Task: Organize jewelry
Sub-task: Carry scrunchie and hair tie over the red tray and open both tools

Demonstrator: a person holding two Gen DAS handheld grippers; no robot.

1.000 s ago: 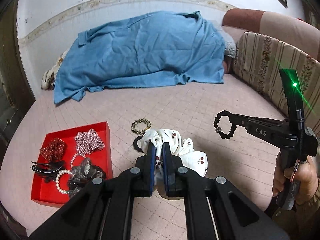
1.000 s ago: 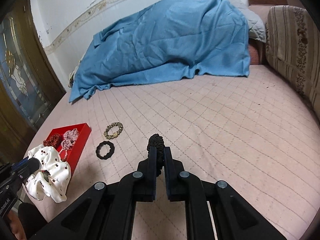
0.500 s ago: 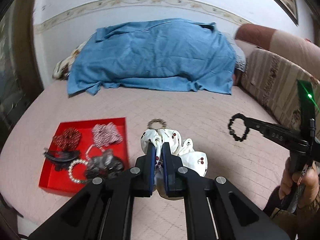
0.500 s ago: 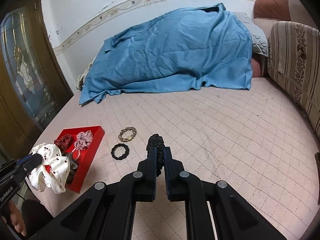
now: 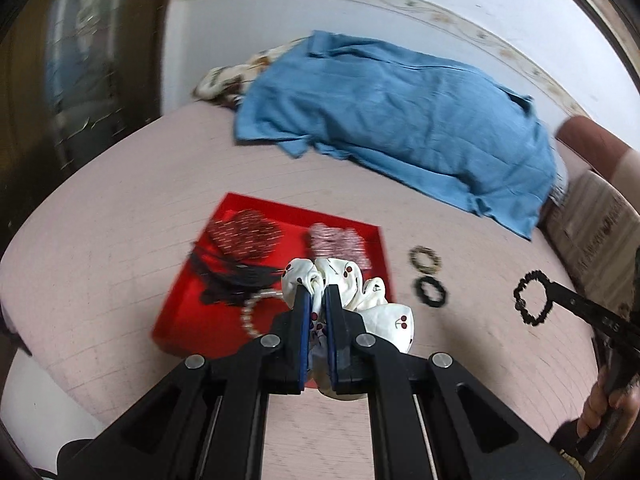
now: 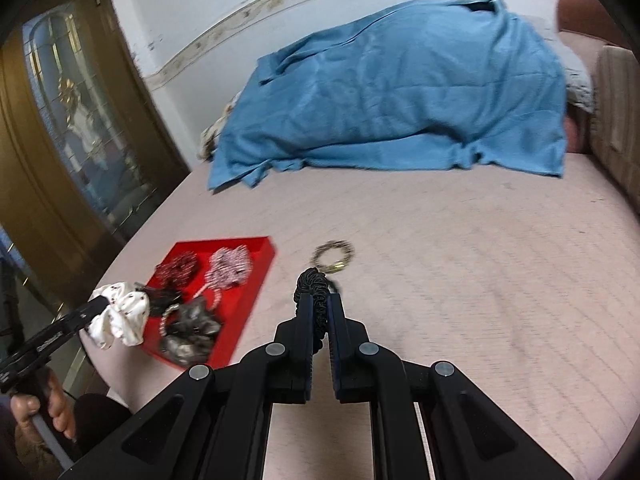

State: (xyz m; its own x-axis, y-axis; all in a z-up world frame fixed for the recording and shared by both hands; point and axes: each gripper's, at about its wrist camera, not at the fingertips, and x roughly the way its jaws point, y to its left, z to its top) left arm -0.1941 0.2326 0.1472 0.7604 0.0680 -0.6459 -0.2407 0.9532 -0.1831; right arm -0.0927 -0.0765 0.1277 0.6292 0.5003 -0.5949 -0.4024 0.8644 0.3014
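My left gripper (image 5: 316, 300) is clamped on the white cherry-print scrunchie (image 5: 360, 300), held above the near right corner of the red tray (image 5: 188, 304). My right gripper (image 6: 320, 306) is closed on a black beaded bracelet (image 6: 310, 284), raised off the pink bedcover (image 6: 460, 280) well right of the tray. Inside the tray lie a dark red scrunchie (image 6: 176, 268), a pink checked scrunchie (image 6: 230, 266), a black hair claw (image 5: 228, 276), a pearl strand (image 5: 250, 312) and a grey scrunchie (image 6: 190, 328). Left out, just right of the tray, are a gold bracelet (image 5: 426, 259) and a black ring-shaped hair tie (image 5: 430, 291). I judge the sorting past halfway: two pieces in my grip, two yet to collect.
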